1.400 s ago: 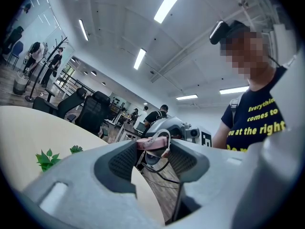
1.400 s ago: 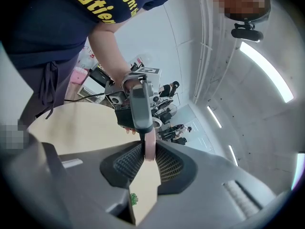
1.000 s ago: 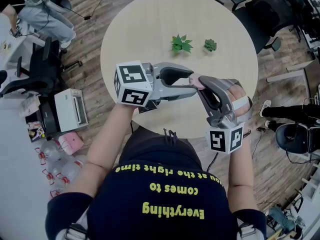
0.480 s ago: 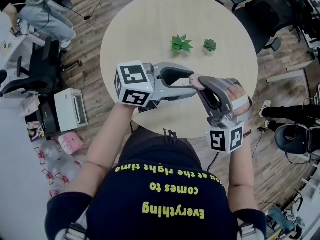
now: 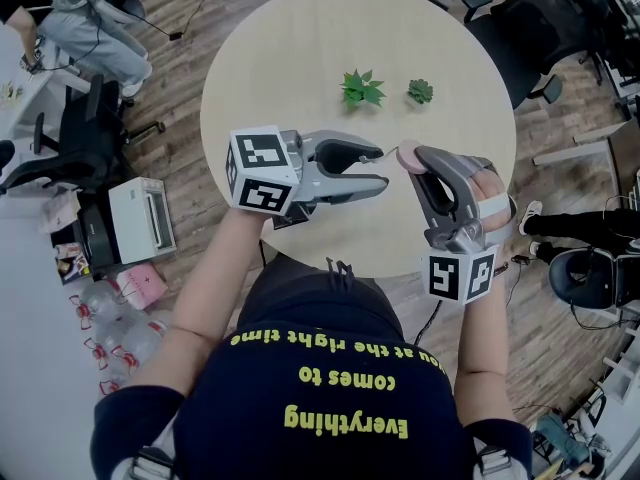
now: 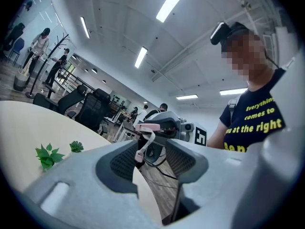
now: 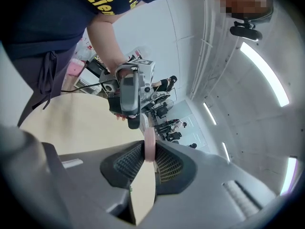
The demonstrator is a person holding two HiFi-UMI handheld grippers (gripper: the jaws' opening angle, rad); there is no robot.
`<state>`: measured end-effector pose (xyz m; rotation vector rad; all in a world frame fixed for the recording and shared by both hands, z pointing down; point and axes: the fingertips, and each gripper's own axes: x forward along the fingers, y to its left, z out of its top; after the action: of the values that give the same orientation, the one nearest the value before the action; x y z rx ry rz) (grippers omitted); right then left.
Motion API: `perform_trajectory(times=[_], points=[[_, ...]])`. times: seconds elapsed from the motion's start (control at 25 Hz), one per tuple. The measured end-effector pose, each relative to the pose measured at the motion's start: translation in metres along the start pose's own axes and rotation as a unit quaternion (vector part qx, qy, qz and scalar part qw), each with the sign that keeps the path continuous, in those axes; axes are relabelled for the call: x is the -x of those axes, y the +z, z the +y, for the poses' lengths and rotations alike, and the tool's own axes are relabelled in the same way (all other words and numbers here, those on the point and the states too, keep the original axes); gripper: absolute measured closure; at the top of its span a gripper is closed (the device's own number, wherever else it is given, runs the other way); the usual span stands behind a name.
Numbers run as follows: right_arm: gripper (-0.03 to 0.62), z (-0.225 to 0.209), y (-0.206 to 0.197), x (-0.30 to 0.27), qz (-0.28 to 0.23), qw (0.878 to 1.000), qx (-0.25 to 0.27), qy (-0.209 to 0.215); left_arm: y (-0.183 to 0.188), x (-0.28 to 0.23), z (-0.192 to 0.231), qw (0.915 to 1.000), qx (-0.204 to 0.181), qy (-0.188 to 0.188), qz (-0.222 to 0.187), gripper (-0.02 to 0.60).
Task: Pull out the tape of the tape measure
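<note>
Hovering over the near rim of the round pale-wood table (image 5: 300, 48), both hand-held tools meet tip to tip with a small gap between them. Left gripper (image 5: 383, 166) lies level and points across at the other; its grey jaws stand well apart, having just eased in a little, and neither pad presses on anything. Right gripper (image 5: 412, 160) is tilted slightly down, jaws narrow and clamped on the pink round tape measure (image 5: 405, 153), which sits edge-on between the ribbed pads, up in the air and just beside the left tips. In the left gripper view a thin pink strip (image 6: 145, 144) hangs from that case and its lower end shows in the gap between the left pads, close to one of them; touching or not, cannot tell. Left marker cube overhangs the table edge, right cube is fully off it, above the wood plank floor (image 5: 560, 268). Bare tabletop stretches beyond the tips to the leafy green plant (image 5: 362, 87) and the small dark green succulent (image 5: 420, 91), both well apart from the grippers. Black office chair (image 5: 530, 13) crowds the far right rim; white boxy machine (image 5: 140, 218) sits on the floor to the left.
</note>
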<state>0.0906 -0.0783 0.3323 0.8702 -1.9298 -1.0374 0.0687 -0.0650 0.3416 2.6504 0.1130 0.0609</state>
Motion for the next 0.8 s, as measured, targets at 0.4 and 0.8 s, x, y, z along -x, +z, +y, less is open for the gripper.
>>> perform_trajectory(times=[0.4, 0.8], points=[[0.510, -0.005, -0.008, 0.006, 0.012, 1.000, 0.010, -0.004, 0.004, 0.014, -0.002, 0.9998, 0.008, 0.002, -0.018, 0.483], [0.511, 0.000, -0.013, 0.006, 0.021, 1.000, 0.006, 0.000, 0.011, 0.022, 0.005, 0.9993, 0.006, 0.021, -0.029, 0.575]])
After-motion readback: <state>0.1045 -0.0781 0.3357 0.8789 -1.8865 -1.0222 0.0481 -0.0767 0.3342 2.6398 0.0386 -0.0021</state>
